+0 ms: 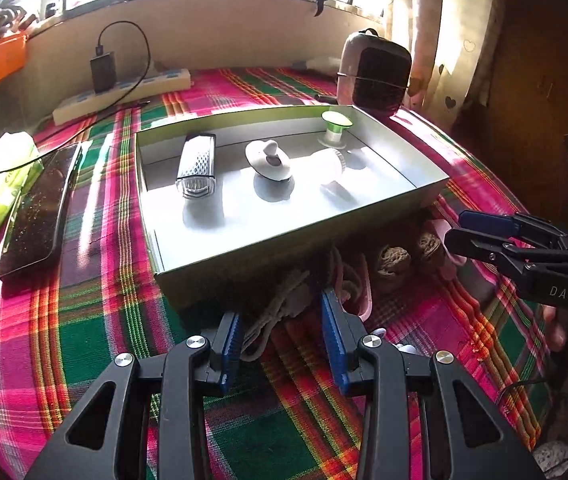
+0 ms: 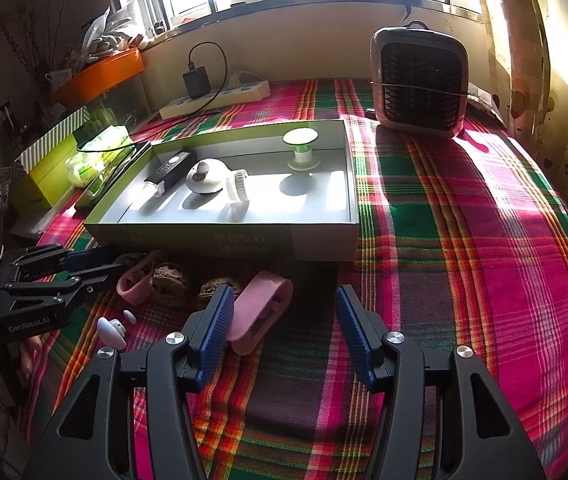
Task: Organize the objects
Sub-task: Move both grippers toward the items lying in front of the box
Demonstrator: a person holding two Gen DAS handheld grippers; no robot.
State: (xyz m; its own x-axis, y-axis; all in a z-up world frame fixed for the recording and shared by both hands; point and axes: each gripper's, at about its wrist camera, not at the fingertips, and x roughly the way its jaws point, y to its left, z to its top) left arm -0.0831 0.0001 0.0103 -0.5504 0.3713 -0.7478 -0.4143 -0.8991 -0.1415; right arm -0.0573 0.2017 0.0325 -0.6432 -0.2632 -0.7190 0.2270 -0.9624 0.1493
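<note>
Lying in a shallow open box (image 1: 364, 216) on the plaid cloth (image 1: 64, 300), four things catch the window light: a small metal grater (image 1: 197, 166) at the left with its long axis running from the near wall toward the far one, a white knobbed stopper (image 1: 270, 160) in the middle, a white ridged cylinder (image 1: 330, 164) on its side beside it, and a green-topped spool (image 1: 336, 126) upright in the far right corner. Before the box's near wall, in its shadow, sit two walnuts (image 2: 172, 280), a pink clip (image 2: 258, 316) lying aslant with one end toward the box, a pink loop (image 2: 136, 280), a pale cord (image 1: 280, 312) and a small white piece (image 2: 110, 330); these are dim and hard to make out. The left gripper (image 1: 282, 344) hangs over the cord with its blue pads spread and nothing between them. The right gripper (image 2: 280, 336) also stands spread and empty, its left pad just beside the pink clip. "GenRobot.AI" reads on the left gripper's side and "DAS" on the right one's; faint print on the box's near wall cannot be read. A phone (image 1: 40, 208), a power strip (image 2: 220, 96) and a small fan (image 2: 420, 80) stand well apart.
</note>
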